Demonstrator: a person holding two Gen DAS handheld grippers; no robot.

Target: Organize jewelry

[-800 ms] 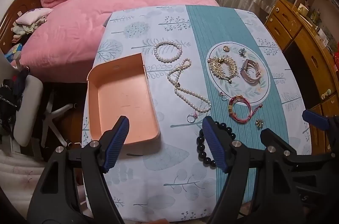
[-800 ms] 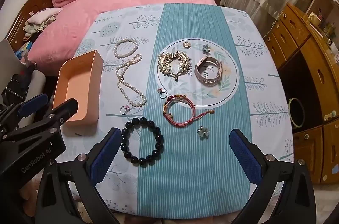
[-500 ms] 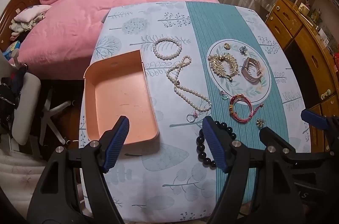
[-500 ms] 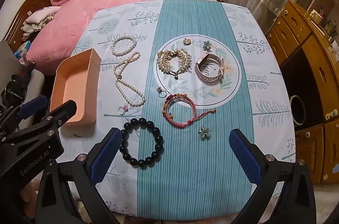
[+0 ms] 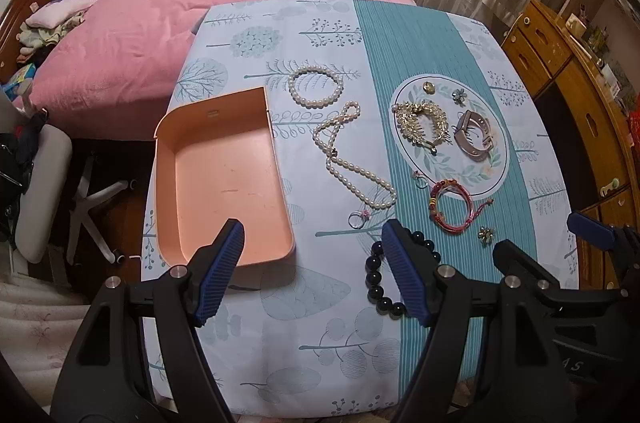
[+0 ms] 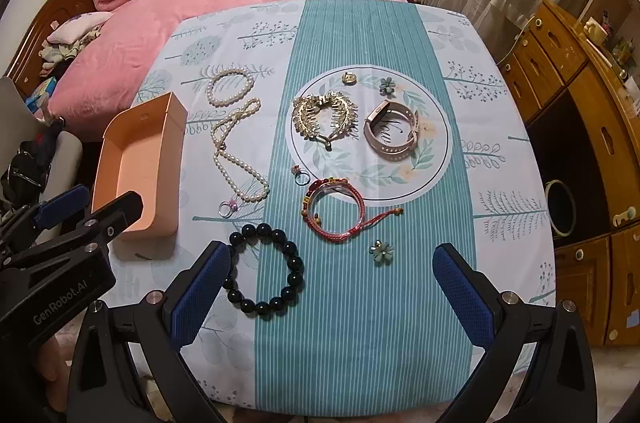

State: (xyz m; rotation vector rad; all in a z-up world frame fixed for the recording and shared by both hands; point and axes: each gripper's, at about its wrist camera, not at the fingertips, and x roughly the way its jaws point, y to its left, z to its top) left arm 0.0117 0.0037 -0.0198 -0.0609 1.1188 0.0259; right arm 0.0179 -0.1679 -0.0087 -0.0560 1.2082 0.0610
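Black bead bracelet (image 6: pixel 264 271) beside tray (image 6: pixel 140 159), seemingly apart.

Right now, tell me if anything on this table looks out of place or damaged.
Nothing looks damaged or spilled. The peach tray is empty, and it sits slightly askew to the table edge. All the jewelry, such as the pearl necklace, lies loose on the cloth.

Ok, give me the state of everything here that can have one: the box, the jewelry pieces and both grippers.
Peach box: open, empty.
Black bead bracelet: flat on the cloth, untouched.
Pearl necklace: loose on the cloth.
Watch band: looped closed, on its side.
Left gripper: open, empty.
Right gripper: open, empty.
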